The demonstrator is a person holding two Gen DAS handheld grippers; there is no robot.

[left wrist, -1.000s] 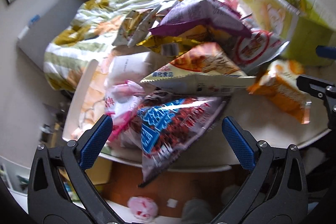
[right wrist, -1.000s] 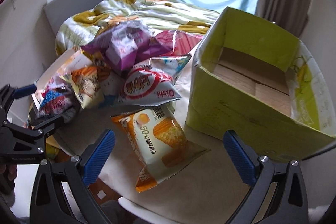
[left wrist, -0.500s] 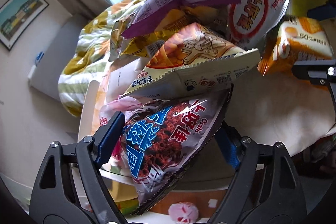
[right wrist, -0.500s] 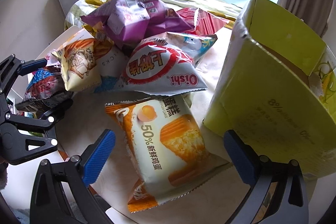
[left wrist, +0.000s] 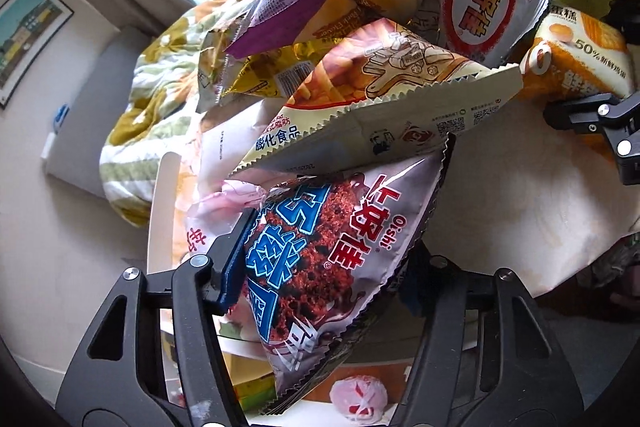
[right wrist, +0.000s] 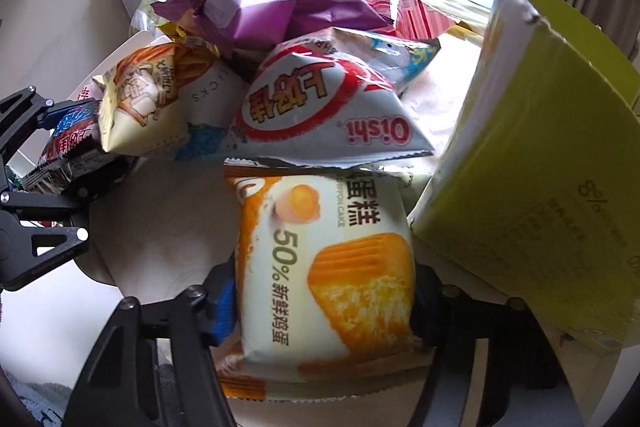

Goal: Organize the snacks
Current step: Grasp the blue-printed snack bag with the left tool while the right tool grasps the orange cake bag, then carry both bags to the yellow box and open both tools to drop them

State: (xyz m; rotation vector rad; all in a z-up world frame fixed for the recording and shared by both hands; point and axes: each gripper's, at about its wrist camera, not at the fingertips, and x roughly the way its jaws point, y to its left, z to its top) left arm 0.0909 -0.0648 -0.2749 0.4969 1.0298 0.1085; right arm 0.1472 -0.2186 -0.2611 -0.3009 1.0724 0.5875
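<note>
The left gripper point(left wrist: 320, 267) has just been closing and its blue pads clamp the silver-and-red Oishi bag point(left wrist: 320, 255) at the table edge point(left wrist: 520, 219); a cream fries bag point(left wrist: 384, 99) lies just above it.

White round table point(right wrist: 168, 227), cream cloth over top. On it: heap of snack bags at far left, red-and-white Oishi bag point(right wrist: 320, 107) near its middle, orange chiffon cake pack point(right wrist: 324, 267) at near centre, yellow-green cardboard box point(right wrist: 540, 163) at right (tilted). Blue-and-brown Oishi bag point(left wrist: 320, 259) at left edge.
</note>
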